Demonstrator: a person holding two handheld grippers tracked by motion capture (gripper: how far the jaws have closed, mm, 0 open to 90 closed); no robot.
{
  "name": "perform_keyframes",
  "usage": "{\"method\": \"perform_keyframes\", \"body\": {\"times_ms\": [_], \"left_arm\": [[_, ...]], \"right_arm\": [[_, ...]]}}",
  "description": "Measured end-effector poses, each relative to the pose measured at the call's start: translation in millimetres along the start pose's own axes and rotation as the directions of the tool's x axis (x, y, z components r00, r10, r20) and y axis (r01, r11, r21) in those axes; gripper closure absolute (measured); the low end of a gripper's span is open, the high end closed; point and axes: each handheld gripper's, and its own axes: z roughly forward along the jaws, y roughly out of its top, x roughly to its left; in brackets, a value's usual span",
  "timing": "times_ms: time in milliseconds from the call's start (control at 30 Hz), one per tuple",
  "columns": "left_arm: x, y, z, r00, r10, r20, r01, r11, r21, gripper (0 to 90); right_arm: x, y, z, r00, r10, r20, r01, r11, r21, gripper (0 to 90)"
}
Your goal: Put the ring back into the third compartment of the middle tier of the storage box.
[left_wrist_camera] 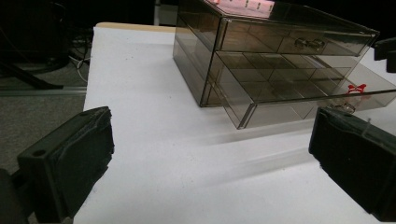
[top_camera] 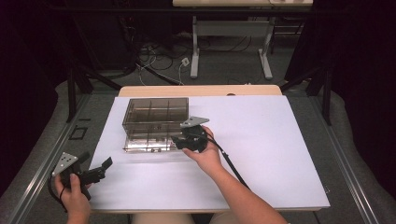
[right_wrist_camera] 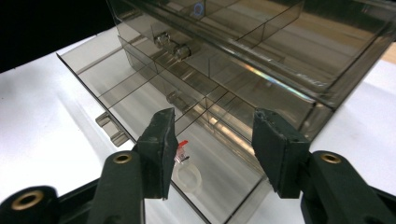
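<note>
A smoky clear drawer organizer (top_camera: 155, 112) stands on the white table (top_camera: 261, 140) with its lower drawer (top_camera: 142, 142) pulled out toward me. In the right gripper view a small clear ring with a red bow (right_wrist_camera: 186, 173) lies in the near compartment of that drawer (right_wrist_camera: 140, 98); the bow (left_wrist_camera: 357, 88) also shows in the left gripper view. My right gripper (top_camera: 180, 140) hovers at the drawer's right front corner, its jaws apart just above the ring (right_wrist_camera: 212, 144), with nothing pressed between them. My left gripper (top_camera: 105, 167) rests near the table's front left corner, wide open and empty (left_wrist_camera: 210, 158).
The upper drawer (left_wrist_camera: 289, 39) of the organizer is closed, with a small knob at its front. Bare white table surface spreads to the right of the organizer and in front of it. Grey floor, cables and another table's legs (top_camera: 195, 56) lie beyond the far edge.
</note>
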Motion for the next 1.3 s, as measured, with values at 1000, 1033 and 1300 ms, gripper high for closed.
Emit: {"method": "perform_keyframes", "body": {"times_ms": [1000,1033,1300], "left_arm": [[-2.5,-0.2,1.0,1.0,0.006,0.004,-0.006,1.0,0.008,0.4],[-2.7,-0.1,0.9,1.0,0.006,0.004,-0.006,0.9999,0.008,0.4],[-4.4,-0.2,1.7,1.0,0.005,0.006,-0.005,0.9999,0.011,0.4]], "right_arm": [[-19.0,-27.8,-76.1,0.9984,0.047,0.031,-0.045,0.996,-0.072,31.8],[-21.4,-32.2,-82.5,0.9975,0.06,0.038,-0.057,0.996,-0.074,29.9],[-34.6,-53.7,-107.1,0.9899,0.125,0.066,-0.119,0.989,-0.087,21.9]]}}
